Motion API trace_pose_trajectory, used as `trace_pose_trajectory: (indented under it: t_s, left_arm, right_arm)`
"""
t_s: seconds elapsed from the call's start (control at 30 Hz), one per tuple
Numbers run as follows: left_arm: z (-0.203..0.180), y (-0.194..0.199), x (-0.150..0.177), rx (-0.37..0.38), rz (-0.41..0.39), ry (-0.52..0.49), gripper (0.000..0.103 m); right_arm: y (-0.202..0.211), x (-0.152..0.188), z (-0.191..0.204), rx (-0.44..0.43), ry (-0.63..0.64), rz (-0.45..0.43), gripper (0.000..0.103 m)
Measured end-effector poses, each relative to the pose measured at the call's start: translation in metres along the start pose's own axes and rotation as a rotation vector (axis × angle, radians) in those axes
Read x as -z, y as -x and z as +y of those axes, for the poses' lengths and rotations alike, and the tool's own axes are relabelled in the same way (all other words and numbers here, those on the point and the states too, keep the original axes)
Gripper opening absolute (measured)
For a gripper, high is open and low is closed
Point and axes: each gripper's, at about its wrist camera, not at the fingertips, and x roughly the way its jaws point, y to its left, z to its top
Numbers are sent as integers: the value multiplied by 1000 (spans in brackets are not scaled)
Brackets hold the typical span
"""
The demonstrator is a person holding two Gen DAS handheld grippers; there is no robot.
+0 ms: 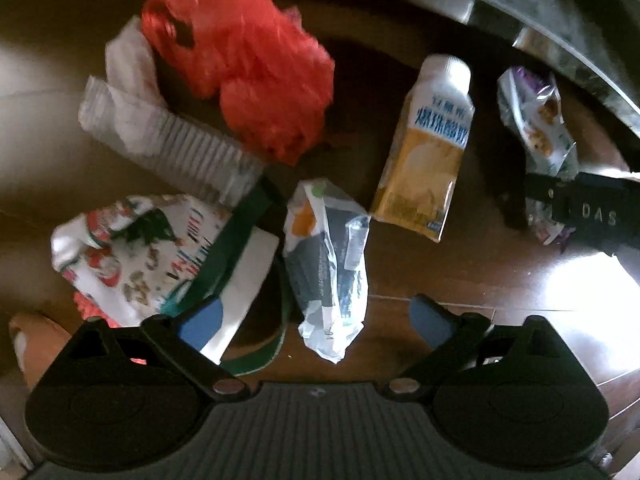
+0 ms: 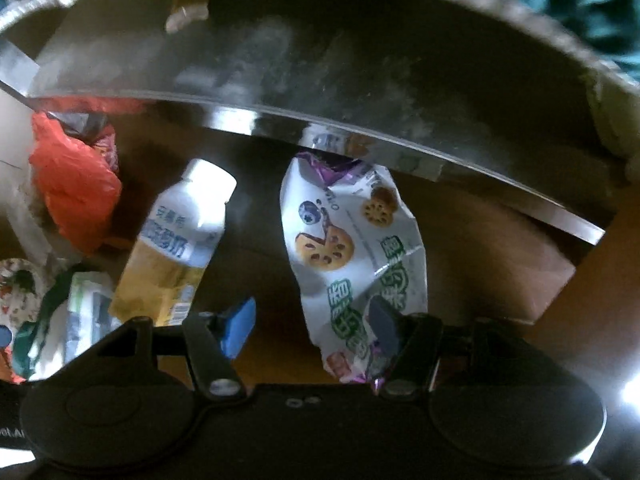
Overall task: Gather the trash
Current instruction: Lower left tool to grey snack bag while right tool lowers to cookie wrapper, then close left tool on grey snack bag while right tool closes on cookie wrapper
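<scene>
Left wrist view. The left gripper [image 1: 316, 316] points straight down at a dark brown wooden floor [image 1: 460, 272] strewn with litter. Its jaws stand wide apart with nothing pressed between the blue pads [image 1: 202, 322]. Directly between and just ahead of them lies a crumpled clear-and-white plastic wrapper with orange and green print [image 1: 328, 264]. To one side is a white paper bag with a printed festive pattern and green handle [image 1: 152, 252], and beyond it a ribbed translucent plastic cup [image 1: 188, 148], a crumpled red plastic bag [image 1: 248, 68] and a yellow-and-white drink bottle with a white cap [image 1: 428, 152].

Right wrist view. The right gripper [image 2: 312, 326] also points down, jaws apart. The white snack packet printed with biscuit pictures and green characters [image 2: 348, 240] lies flat on the floor, creased, its lower end between the pads but not visibly squeezed. Its far end runs under the rim of a shiny round metal bin [image 2: 320, 80].

Step in hand, as judged: approach for pickup, nothing yet collected. Next move for each gripper: lower until the pads straddle its wrapper, close, lift, and carry to the bin. Thin film is likely to slip, so grip a bunched fold.
</scene>
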Motion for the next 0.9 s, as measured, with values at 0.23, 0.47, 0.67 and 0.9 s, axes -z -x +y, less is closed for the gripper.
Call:
trace_pose_trajectory:
  t_s: [0.23, 0.47, 0.67, 0.9]
  left_arm:
    - [4, -28, -6, 4, 41, 14, 75]
    - [6, -40, -7, 26, 59, 6, 47]
    - [11, -38, -7, 34, 48, 19, 15]
    - [26, -25, -6, 54, 54, 47, 4]
  right_arm:
    - [-31, -4, -1, 52, 20, 27, 59]
    - [-45, -6, 6, 75, 52, 34, 51]
    - [-48, -11, 10, 124, 77, 41, 24]
    - [-30, -20, 18, 135, 95, 48, 6]
